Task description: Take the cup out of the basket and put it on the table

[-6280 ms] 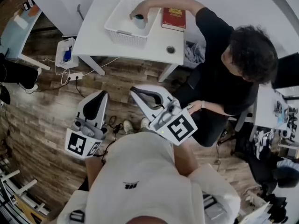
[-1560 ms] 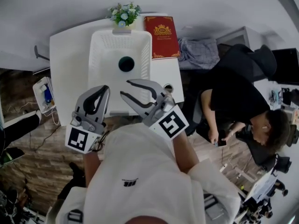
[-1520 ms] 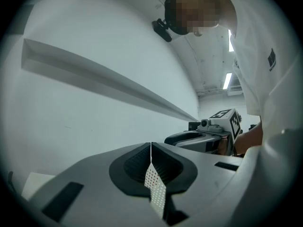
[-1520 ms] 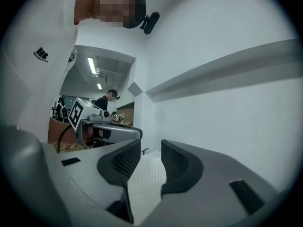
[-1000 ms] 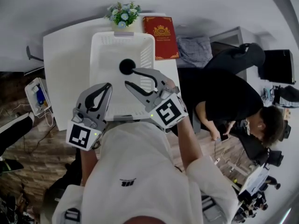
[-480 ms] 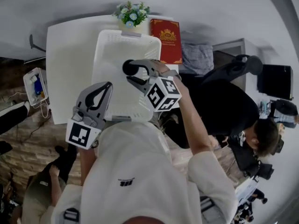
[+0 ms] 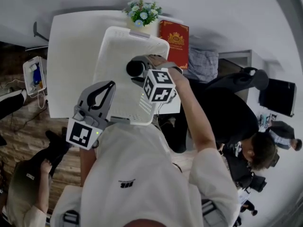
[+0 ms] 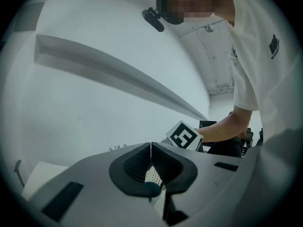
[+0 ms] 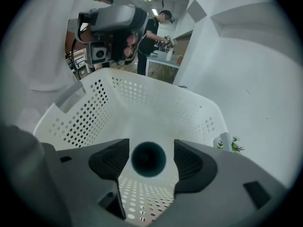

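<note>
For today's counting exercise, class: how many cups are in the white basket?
1: a dark cup near the middle of the basket. Part of the basket's floor is hidden, so another could be missed.

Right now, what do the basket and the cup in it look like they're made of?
The basket looks like white moulded plastic, matte: its thin walls are punched with even rows of round holes. The cup is dark, plain and smooth-looking; ceramic or plastic, the look leaves that open.

Your head view looks steeply down on the table point(image 7: 71, 56) and basket point(image 7: 118, 96). Your right gripper view peers closely into that same basket; your left gripper view faces level toward the wall point(image 8: 94, 117).
</note>
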The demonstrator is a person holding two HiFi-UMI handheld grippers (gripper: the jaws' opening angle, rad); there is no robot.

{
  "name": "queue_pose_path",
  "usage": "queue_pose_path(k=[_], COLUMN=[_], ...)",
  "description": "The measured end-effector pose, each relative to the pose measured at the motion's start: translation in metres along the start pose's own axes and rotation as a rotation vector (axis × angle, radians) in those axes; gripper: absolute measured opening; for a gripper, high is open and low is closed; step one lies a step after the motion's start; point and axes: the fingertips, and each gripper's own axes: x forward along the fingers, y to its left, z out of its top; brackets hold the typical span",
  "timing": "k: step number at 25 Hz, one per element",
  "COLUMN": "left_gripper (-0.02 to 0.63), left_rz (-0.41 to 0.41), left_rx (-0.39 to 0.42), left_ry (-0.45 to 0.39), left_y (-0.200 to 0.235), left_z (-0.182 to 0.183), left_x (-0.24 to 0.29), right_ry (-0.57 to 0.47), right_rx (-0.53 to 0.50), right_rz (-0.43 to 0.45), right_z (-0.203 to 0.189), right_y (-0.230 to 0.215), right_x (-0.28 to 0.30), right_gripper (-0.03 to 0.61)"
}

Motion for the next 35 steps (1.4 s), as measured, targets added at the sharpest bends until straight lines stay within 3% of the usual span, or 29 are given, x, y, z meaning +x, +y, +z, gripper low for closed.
queue_pose_path(k=[6, 19, 26, 35], left_gripper=[0.014, 0.015, 0.015, 0.015], left_rz=[0.013, 0.043, 0.058, 0.061], left_rx=[-0.009, -0.034, -0.040, -0.035], left_ry=[-0.004, -0.012, -0.013, -0.008], left_y=[0.003, 0.011, 0.016, 0.018], left_z=[-0.001, -0.005, -0.004, -0.007], left_x=[0.001, -0.005, -0.009, -0.011], right_ry=[0.117, 0.394, 0.446, 0.467], right_rx=[-0.049, -0.178, -0.209, -0.240], right_rz=[0.098, 0.226, 0.265, 0.251], right_z=[-0.018, -0.045, -0.049, -0.054], right_y=[0.008, 0.009, 0.015, 0.015], right_x=[0.021, 0.049, 0.065, 0.072], right_gripper=[0.347, 0.400, 0.402, 0.399])
